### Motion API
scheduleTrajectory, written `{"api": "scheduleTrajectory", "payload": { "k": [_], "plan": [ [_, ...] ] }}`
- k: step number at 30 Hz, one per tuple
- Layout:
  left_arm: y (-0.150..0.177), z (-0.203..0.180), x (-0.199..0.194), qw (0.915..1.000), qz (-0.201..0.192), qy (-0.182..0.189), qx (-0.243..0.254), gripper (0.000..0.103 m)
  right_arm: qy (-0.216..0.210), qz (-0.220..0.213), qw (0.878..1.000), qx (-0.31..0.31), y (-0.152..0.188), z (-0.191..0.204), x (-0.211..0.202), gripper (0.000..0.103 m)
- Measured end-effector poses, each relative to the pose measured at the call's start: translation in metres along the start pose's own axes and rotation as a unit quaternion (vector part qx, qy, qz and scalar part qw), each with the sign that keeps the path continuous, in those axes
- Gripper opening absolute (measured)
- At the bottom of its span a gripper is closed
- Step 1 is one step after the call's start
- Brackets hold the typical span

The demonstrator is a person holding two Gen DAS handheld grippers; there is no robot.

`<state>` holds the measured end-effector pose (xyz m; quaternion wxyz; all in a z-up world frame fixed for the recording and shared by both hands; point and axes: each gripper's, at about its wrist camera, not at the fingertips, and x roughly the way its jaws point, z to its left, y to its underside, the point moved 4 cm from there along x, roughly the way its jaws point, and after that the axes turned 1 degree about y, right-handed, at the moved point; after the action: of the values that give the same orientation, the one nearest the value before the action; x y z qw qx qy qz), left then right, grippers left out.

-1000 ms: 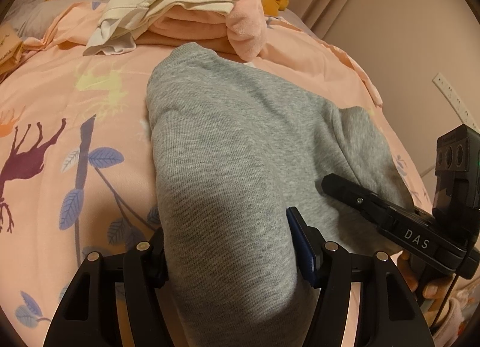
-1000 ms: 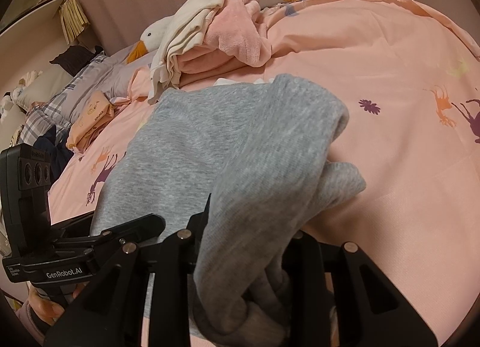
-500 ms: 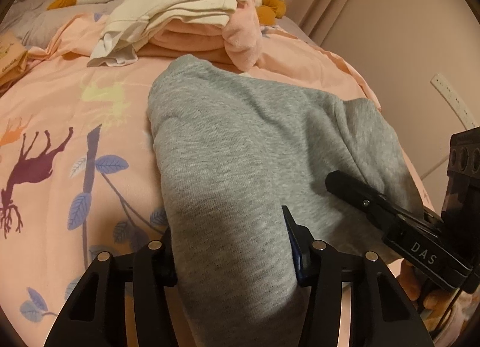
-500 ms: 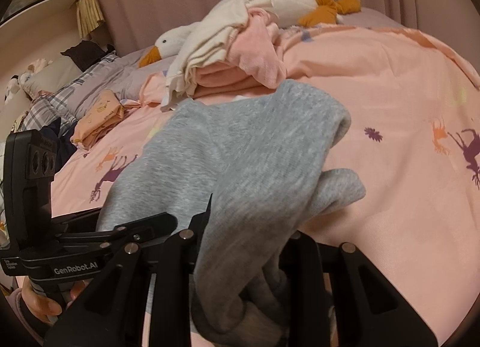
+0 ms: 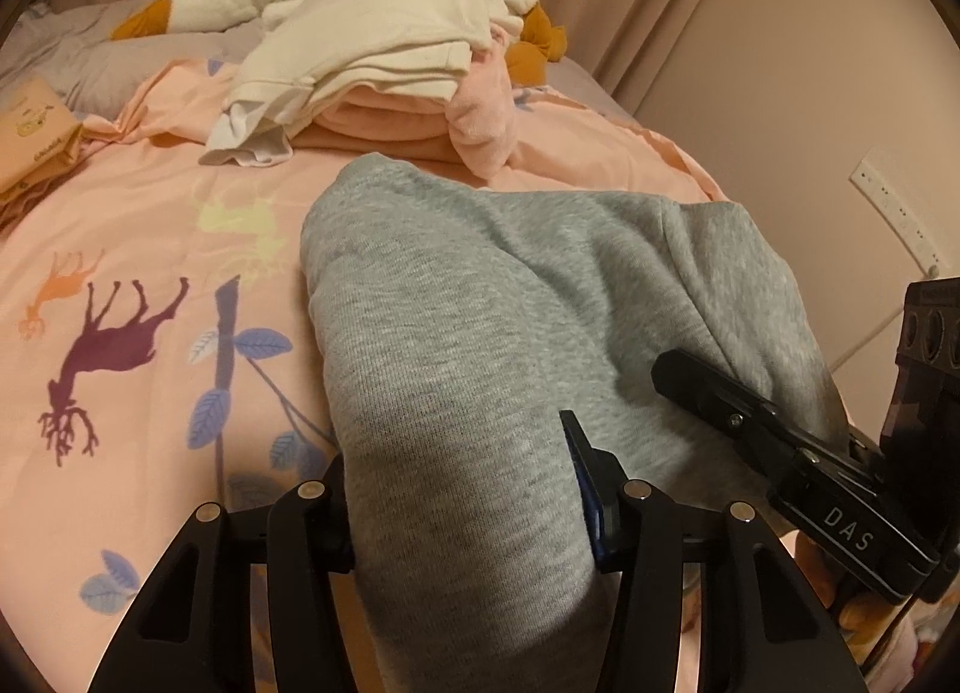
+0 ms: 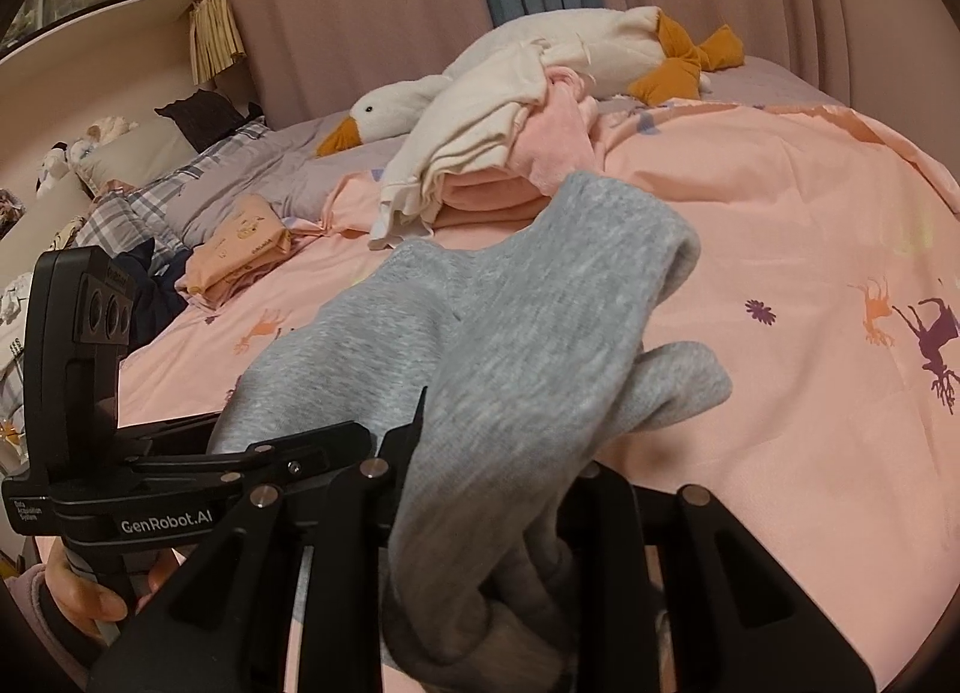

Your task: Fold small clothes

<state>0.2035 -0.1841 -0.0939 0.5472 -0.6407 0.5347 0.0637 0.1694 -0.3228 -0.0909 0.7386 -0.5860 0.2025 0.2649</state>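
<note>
"DAS" — right claw point(image 5: 690, 387); "GenRobot.AI" — left claw point(image 6: 336, 441).

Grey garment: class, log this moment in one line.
left gripper: shut on grey garment | right gripper: shut on grey garment | garment: lifted over bed

A big pink blanket point(image 5: 150, 225) with purple deer and blue leaves covers the bed. At 12 o'clock lies a white toy goose point(image 5: 216, 9) with an orange beak. At 9 o'clock in the right wrist view are checked pillows point(image 6: 150, 201), and a white shelf point(image 6: 108, 27) is at 10 o'clock. Pink curtains point(image 6: 372, 3) hang behind.
</note>
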Motion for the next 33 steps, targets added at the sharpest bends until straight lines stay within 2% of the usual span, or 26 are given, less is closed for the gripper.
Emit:
{"api": "scheduleTrajectory", "payload": {
  "k": [18, 33],
  "plan": [
    [0.007, 0.012, -0.048, 0.9996, -0.025, -0.014, -0.005, 0.052, -0.014, -0.014, 0.999, -0.026, -0.003, 0.047, -0.024, 0.025],
    [0.02, 0.054, -0.084, 0.9981, -0.035, -0.042, -0.03, 0.052, -0.043, -0.004, 0.998, -0.044, 0.004, 0.104, -0.012, 0.025]
  ]
}}
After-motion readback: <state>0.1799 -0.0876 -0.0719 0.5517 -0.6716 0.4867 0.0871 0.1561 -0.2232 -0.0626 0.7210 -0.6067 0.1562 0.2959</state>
